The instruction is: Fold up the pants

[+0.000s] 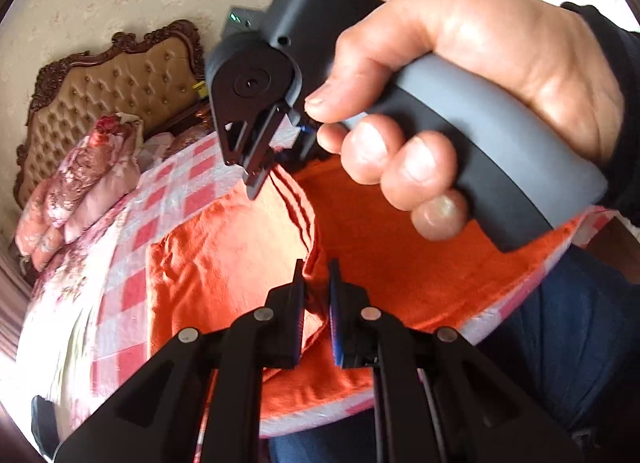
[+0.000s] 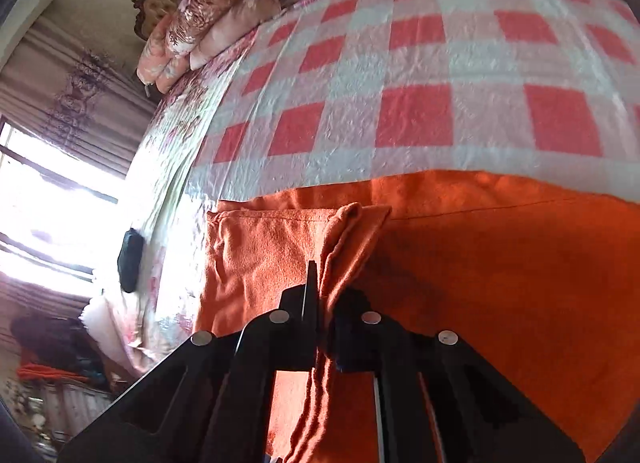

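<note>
Orange pants lie flat on the checked bed. Right gripper is clenched on a pinched ridge of cloth. Left gripper is nearly closed on an edge fold. Step: grasp for 1 fold. Next: lift both together and carry across evenly.

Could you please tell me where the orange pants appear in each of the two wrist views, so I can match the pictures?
Left wrist view: the orange pants fill the centre and lower middle, beyond the left gripper.
Right wrist view: they fill the lower half, a bunched fold pinched in the right gripper.
Shared landmark: the folded floral quilt by the tufted headboard.
</note>
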`<state>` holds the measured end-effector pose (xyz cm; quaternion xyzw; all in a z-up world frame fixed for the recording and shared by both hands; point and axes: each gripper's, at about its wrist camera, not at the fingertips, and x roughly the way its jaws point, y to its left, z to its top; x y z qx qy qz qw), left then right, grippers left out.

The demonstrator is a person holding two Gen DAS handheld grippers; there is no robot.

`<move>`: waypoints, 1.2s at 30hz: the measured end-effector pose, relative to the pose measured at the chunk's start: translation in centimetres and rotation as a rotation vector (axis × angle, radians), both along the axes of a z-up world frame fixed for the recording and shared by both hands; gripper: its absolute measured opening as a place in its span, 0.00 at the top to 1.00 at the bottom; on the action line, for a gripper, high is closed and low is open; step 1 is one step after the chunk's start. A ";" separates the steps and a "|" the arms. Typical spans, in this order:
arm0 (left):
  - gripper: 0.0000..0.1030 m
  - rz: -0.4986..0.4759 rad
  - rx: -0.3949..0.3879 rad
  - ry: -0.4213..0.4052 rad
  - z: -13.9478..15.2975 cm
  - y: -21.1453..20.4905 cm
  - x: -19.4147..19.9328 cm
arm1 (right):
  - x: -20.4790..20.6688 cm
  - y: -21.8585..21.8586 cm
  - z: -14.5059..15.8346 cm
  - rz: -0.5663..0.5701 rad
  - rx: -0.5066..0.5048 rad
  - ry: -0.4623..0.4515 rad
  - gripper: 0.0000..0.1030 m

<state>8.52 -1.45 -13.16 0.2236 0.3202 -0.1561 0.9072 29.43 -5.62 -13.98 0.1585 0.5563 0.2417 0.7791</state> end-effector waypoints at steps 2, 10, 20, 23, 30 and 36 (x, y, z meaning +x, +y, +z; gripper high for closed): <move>0.90 -0.033 -0.002 0.004 -0.2 -0.8 -0.3 | -0.7 -1.2 0.2 -0.029 -0.003 -0.007 0.92; 0.90 -0.081 0.006 0.041 -2.2 -2.9 -0.5 | -0.5 -3.0 -2.8 -0.054 -0.045 0.046 0.91; 0.87 -0.069 0.020 0.041 -3.4 -3.2 -0.4 | 0.1 -3.9 -3.2 -0.078 -0.008 0.062 0.86; 0.79 -0.081 0.033 0.042 -3.8 -3.4 -0.5 | 0.5 -4.1 -3.1 -0.080 -0.008 0.068 0.86; 0.85 -0.085 0.046 0.049 -4.5 -3.9 -0.9 | -0.1 -3.2 -1.7 -0.069 -0.093 -0.037 0.91; 0.85 -0.086 0.038 0.053 -4.6 -3.7 -1.0 | -0.2 -2.7 -2.1 -0.075 -0.155 -0.058 0.90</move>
